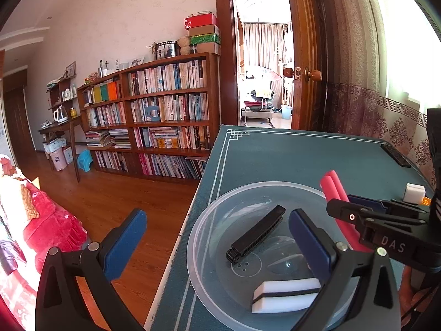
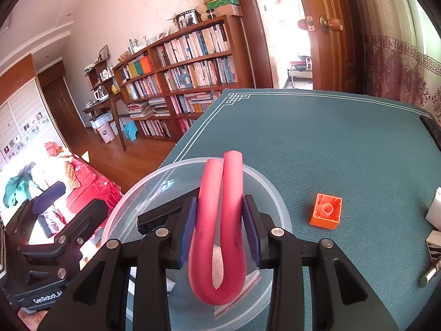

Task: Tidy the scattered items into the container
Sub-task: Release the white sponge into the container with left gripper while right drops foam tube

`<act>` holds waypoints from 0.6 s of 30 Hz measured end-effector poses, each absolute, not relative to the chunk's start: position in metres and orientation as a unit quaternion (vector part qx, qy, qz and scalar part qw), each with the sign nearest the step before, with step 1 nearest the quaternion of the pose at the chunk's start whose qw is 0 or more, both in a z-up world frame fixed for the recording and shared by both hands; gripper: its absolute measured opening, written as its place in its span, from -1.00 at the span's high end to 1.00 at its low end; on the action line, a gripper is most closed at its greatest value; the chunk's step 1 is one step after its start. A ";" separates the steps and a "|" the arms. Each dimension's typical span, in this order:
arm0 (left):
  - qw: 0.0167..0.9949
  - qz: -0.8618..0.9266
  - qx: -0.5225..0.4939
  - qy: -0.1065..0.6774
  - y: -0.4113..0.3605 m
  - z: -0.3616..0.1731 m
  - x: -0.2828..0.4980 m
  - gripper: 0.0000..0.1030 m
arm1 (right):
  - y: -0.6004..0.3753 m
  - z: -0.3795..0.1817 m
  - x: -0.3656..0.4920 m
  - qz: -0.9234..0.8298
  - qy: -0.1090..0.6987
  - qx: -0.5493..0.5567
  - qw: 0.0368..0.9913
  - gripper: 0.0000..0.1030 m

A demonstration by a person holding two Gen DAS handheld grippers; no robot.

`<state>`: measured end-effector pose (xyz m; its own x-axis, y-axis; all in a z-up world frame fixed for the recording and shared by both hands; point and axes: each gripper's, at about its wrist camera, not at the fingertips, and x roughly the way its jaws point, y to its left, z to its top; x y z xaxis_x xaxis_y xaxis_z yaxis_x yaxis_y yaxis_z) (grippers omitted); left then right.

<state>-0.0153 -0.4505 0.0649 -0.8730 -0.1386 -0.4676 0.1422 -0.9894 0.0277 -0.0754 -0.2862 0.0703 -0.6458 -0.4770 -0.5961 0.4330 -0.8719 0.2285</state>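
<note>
- The right gripper [image 2: 219,227] has its blue-padded fingers [image 2: 188,227] closed on a pink foam tube [image 2: 231,209] bent into a U: both legs are squeezed between the pads, the bend hangs below the fingers and the two ends stick out beyond them.
- The tube is held over the clear plastic bowl [image 2: 271,193] standing near the left edge of the green desk [image 2: 344,143].
- The left gripper [image 1: 217,237] is wide open and holds nothing; its right finger [image 1: 311,244] is over the bowl, its left finger is out past the desk edge.
- Inside the bowl lie a black clip [image 1: 256,233] and a white sponge with a black stripe [image 1: 286,295].
- An orange block [image 2: 326,211] lies on the desk, right of the bowl.
</note>
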 end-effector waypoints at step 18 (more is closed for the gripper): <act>0.072 -0.966 0.245 -0.029 -0.433 0.061 -0.014 -1.00 | -0.251 0.061 -0.066 -0.922 -0.038 0.317 0.220 -0.28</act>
